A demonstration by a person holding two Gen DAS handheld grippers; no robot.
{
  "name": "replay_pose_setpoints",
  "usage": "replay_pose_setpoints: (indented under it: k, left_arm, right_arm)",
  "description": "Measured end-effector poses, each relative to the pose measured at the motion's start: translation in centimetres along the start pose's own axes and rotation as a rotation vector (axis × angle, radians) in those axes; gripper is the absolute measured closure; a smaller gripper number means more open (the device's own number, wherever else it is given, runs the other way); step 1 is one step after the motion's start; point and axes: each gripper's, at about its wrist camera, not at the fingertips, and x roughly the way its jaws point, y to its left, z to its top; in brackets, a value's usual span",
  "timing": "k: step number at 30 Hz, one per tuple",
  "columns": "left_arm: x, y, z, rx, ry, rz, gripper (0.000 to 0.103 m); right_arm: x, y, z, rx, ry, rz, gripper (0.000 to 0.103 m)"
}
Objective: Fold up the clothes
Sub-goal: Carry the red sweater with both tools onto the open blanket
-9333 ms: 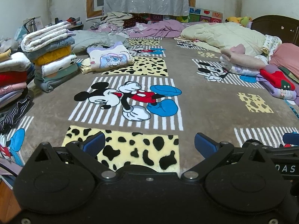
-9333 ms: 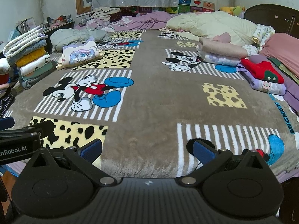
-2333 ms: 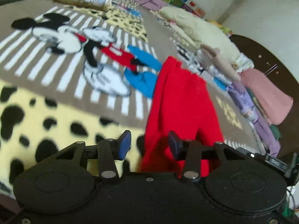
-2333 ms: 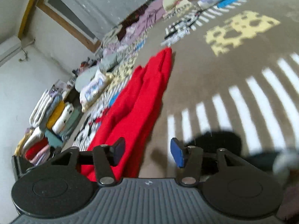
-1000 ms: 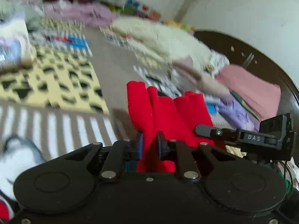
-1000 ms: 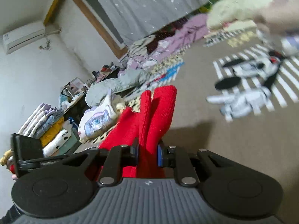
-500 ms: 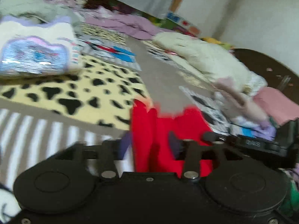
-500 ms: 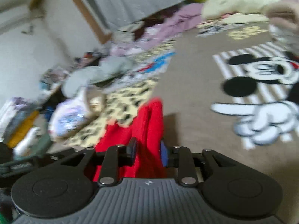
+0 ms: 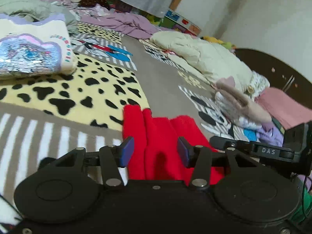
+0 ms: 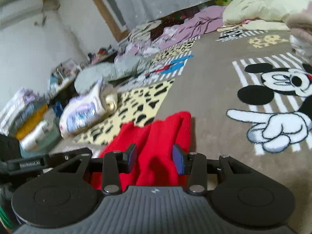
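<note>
- Left gripper [image 9: 155, 154] low over the bed [image 9: 161, 81], fingers [image 9: 126, 153] parted, nothing held.
- Right gripper [image 10: 155, 159] likewise spread wide and empty, fingers [image 10: 178, 161] flanking bunched cloth.
- Red garment [image 9: 156, 134] lying rumpled on the cartoon blanket [image 10: 214, 97], between both pairs of fingers, gripped by neither.
- Folded top [image 9: 33, 54] on the spotted patch beyond.
- Stacked clothes [image 10: 25, 120] at the bed's left edge.

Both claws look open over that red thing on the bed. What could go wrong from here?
The red garment lies bunched in ridges, not flat, so the fold may come out uneven. The left gripper and right gripper are both open and close together, so they might bump each other. A regrasp could also pinch the fuzzy blanket underneath.
</note>
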Motion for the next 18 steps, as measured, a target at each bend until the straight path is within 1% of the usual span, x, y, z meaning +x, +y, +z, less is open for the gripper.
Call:
replay_pose_setpoints:
  k: [3,5,8,9,14,15,16,18]
  left_arm:
    - [0.7,-0.2,-0.4,0.021,0.019,0.009,0.057]
    - [1.0,-0.3,-0.5,0.034,0.029,0.013,0.057]
    - [1.3,-0.8,-0.7,0.068,0.040,0.012,0.065]
    - [1.4,-1.1,-0.8,0.094,0.043,0.023,0.068]
    - [1.9,-2.5,-1.5,0.217,0.063,0.077,0.069]
    - [1.9,-2.6,-1.6,0.224,0.064,0.090,0.076]
    - [1.9,-2.6,-1.6,0.232,0.061,0.101,0.086]
    - [1.7,-2.6,-1.5,0.241,0.052,0.121,0.100]
  right_arm:
    - [0.5,0.8,-0.5,-0.053,0.021,-0.034,0.061]
    - [0.6,0.9,-0.7,-0.062,0.023,-0.040,0.061]
    - [0.6,0.8,-0.8,-0.055,0.020,-0.048,0.061]
    - [0.6,0.8,-0.8,-0.052,0.019,-0.055,0.061]
    - [0.8,0.6,-1.0,-0.049,0.021,-0.064,0.061]
    - [0.8,0.7,-1.1,-0.051,0.022,-0.066,0.061]
    - [0.9,0.7,-1.2,-0.055,0.022,-0.069,0.061]
    - [0.9,0.8,-1.3,-0.057,0.022,-0.073,0.061]
